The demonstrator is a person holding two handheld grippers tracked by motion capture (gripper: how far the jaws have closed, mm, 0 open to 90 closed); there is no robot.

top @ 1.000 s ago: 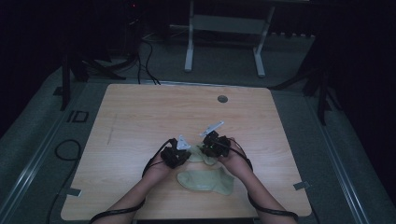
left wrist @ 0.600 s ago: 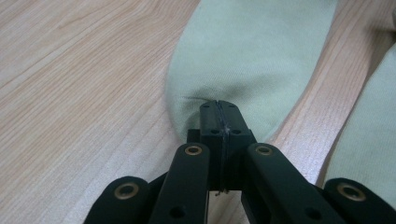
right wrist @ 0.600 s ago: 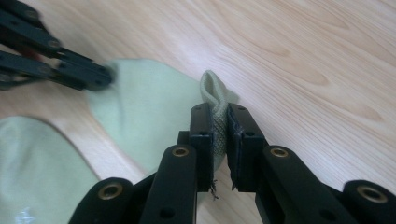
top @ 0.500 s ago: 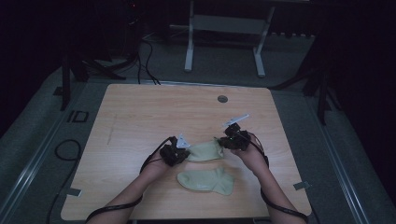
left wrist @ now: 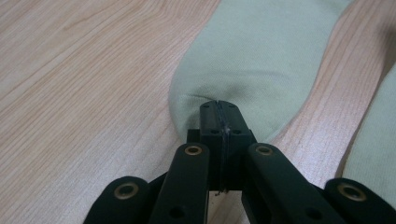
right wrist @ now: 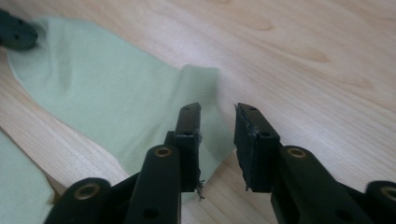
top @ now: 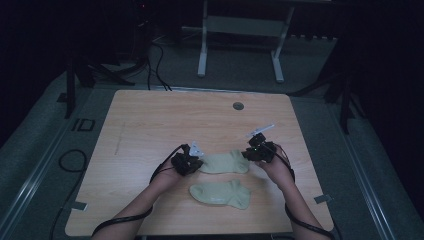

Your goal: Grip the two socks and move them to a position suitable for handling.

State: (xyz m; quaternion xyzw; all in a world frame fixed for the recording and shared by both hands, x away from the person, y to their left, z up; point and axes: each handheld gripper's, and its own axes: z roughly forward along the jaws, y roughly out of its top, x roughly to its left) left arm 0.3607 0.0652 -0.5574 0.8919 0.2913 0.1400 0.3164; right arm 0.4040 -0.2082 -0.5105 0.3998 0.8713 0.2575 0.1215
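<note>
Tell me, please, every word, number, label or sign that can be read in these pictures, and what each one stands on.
"ID": pale letters on the grey floor left of the table.
Nothing is printed on the far sock, the near sock, the left gripper or the right gripper.
The small round disc near the table's far edge is too small to tell whether it carries any marking.

two pale green socks, the far sock [top: 225, 162] and the near sock [top: 220, 193], lay on a light wooden table [top: 150, 125] with fine brown grain. both grippers, left [top: 192, 162] and right [top: 252, 152], were black with brass-coloured rivets.
</note>
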